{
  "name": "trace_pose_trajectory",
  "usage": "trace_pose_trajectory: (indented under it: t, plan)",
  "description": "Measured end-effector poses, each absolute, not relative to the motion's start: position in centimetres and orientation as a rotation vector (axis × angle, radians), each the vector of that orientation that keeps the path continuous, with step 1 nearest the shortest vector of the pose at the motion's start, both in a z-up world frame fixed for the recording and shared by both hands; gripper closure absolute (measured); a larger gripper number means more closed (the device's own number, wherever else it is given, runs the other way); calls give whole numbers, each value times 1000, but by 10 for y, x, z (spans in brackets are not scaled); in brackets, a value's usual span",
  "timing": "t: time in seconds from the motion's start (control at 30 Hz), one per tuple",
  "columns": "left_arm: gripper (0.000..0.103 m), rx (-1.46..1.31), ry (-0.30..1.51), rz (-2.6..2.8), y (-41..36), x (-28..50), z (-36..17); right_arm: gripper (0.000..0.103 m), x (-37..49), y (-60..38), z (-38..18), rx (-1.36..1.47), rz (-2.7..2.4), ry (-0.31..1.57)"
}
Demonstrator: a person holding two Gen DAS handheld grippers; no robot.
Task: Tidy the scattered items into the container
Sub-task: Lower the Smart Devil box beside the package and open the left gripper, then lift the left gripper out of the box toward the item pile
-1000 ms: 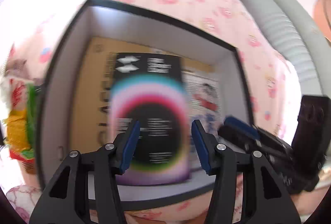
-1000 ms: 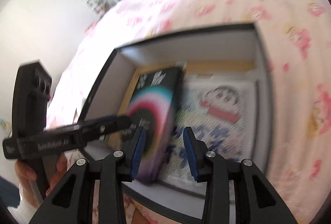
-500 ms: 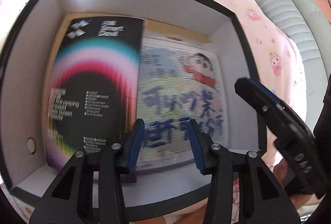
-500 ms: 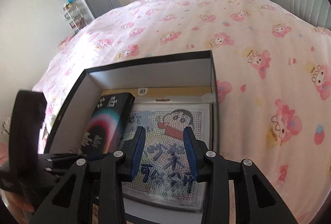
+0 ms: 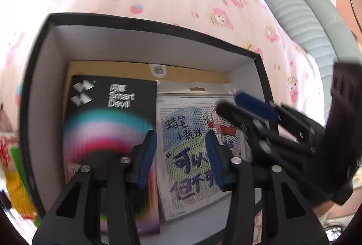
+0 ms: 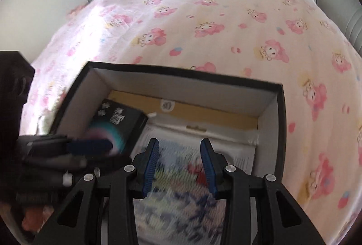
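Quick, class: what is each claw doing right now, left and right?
Left claw: open, nothing between its fingers; it has just been closing a little.
Right claw: open, holding nothing, above the box.

Bright daylight, glare on the bedspread (image 6: 95, 19); motion blur low down; fisheye-bent edges.

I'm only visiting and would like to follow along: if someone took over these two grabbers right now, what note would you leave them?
Left gripper: open, nothing held, over the box.
Right gripper: open, nothing held, also over the box.
Black box sits on the pink bedspread.
Done: the black Smart Devil pack lies flat inside on the left, beside the cartoon bead sheet; a tan card lies under them.
Left: something colourful lies outside the box's left wall, too blurred to name; it probably goes in next.
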State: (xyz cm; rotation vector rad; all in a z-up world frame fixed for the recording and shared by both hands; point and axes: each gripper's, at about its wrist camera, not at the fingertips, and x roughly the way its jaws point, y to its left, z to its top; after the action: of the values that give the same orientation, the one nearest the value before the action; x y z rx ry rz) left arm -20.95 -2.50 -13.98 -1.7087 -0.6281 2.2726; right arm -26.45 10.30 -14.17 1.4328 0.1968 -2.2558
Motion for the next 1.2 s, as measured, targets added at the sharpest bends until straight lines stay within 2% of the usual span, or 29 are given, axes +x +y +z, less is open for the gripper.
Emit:
trace_pose_trajectory:
  t: [0.2,0.33,0.4,0.47,0.6,0.7,0.8,0.9,1.03,1.2]
  plan:
    - [59,-1809,-599,2365,-47,-218,-145,70,-289,100,-164,1523,-2240,179]
    - [59,-1728,-692,2349,-65,-228,-136,70,-299,93,-170,1560,-2197,173]
    - [57,-1692,-641,2353,-60,-234,-131,70,-305,89,-175,1584,-2184,153]
    - [61,-1725,-614,2323,-56,-239,-134,72,-307,85,-177,1588,-2175,152]
    - [61,-1664,-714,2180,-56,-229,-141,72,-303,96,-182,1616,-2209,161]
    - [61,-1681,-723,2102,-44,-228,-155,72,-301,108,-177,1606,-2237,123]
    - [66,-1779,-662,2161,-40,-229,-161,72,-300,108,-174,1597,-2221,106]
    - [64,-1793,-605,2264,-53,-227,-149,72,-298,105,-178,1615,-2203,148]
    - [60,-1758,-668,2276,-76,-240,-144,72,-306,101,-183,1631,-2200,133]
    - [60,-1869,-503,2427,-84,-260,-153,72,-323,82,-198,1670,-2187,163]
